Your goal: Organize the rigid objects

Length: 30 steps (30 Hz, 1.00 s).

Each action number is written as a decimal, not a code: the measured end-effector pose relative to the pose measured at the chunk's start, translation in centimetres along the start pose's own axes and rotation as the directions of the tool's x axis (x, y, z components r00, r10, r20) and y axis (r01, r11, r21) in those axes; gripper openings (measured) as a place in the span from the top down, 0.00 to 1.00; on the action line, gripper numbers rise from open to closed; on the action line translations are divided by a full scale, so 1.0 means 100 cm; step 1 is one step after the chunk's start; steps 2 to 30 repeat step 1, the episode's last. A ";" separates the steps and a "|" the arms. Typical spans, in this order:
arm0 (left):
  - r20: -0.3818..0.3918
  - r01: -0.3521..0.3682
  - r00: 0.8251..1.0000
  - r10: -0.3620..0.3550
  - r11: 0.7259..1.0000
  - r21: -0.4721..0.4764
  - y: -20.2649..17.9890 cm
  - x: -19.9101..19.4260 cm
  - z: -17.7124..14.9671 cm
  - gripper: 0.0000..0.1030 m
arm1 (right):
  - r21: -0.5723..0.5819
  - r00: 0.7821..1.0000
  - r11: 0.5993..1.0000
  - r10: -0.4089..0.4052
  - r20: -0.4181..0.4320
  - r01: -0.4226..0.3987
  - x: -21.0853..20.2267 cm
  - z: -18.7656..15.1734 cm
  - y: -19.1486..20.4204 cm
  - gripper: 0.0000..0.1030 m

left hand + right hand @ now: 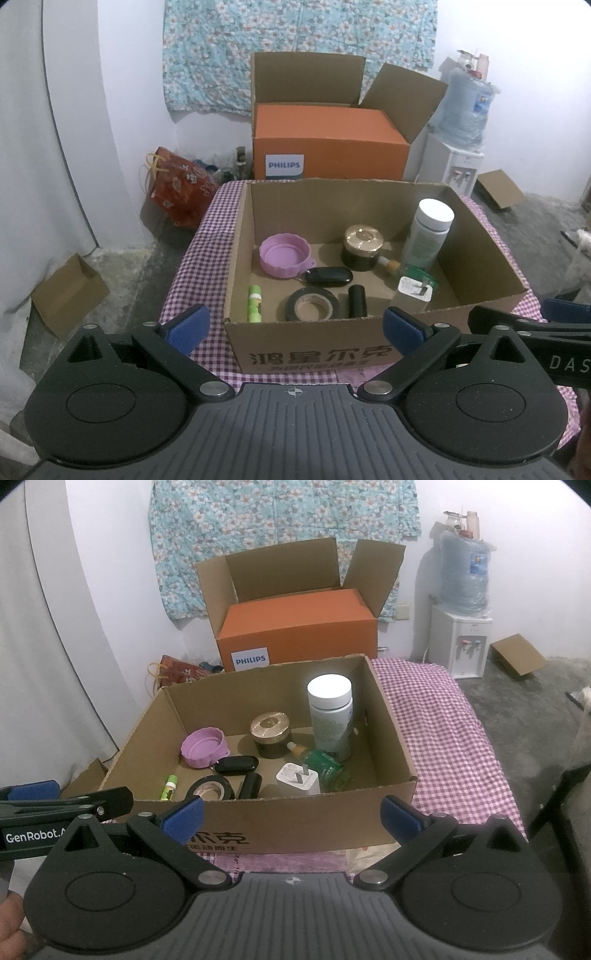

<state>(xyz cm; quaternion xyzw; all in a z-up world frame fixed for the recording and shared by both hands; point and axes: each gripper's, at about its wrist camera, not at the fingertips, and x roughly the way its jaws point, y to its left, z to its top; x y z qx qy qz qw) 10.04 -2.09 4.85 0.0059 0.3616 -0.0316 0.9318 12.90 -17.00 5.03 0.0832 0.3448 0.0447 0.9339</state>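
Both the left gripper and the right gripper stood with jaws wide and empty, just before the near wall of the open brown cardboard box on the checked worktop. All objects lay ahead inside it. The black tape roll lay flat, nearest the left jaws. Counted: nine objects, one of each kind.

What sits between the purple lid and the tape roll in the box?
The black key fob lies between the purple lid and the tape roll. Both wrist views show it, clearest in the left.
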 end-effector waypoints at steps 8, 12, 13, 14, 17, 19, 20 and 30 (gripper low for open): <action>0.000 0.000 1.000 0.000 1.000 -0.001 0.000 0.000 0.000 0.02 | 0.000 1.000 1.000 0.000 0.000 0.000 0.000 0.000 0.000 0.00; 0.000 0.000 1.000 0.000 1.000 -0.001 0.000 0.000 0.000 0.02 | 0.000 1.000 1.000 0.000 0.000 0.000 0.000 0.000 0.000 0.00; 0.000 0.000 1.000 0.000 1.000 -0.001 0.000 0.000 0.000 0.02 | 0.000 1.000 1.000 0.000 0.000 0.000 0.000 0.000 0.000 0.00; 0.000 0.000 1.000 0.000 1.000 -0.001 0.000 0.000 0.000 0.02 | 0.000 1.000 1.000 0.000 0.000 0.000 0.000 0.000 0.000 0.00; 0.000 0.000 1.000 0.000 1.000 -0.001 0.000 0.000 0.000 0.02 | 0.000 1.000 1.000 0.000 0.000 0.000 0.000 0.000 0.000 0.00; 0.000 0.000 1.000 0.000 1.000 -0.001 0.000 0.000 0.000 0.02 | 0.000 1.000 1.000 0.000 0.000 0.000 0.000 0.000 0.000 0.00; 0.000 0.000 1.000 0.000 1.000 -0.001 0.000 0.000 0.000 0.02 | 0.000 1.000 1.000 0.000 0.000 0.000 0.000 0.000 0.000 0.00; 0.000 0.000 1.000 0.000 1.000 -0.001 0.000 0.000 0.000 0.02 | 0.000 1.000 1.000 0.000 0.000 0.000 0.000 0.000 0.000 0.00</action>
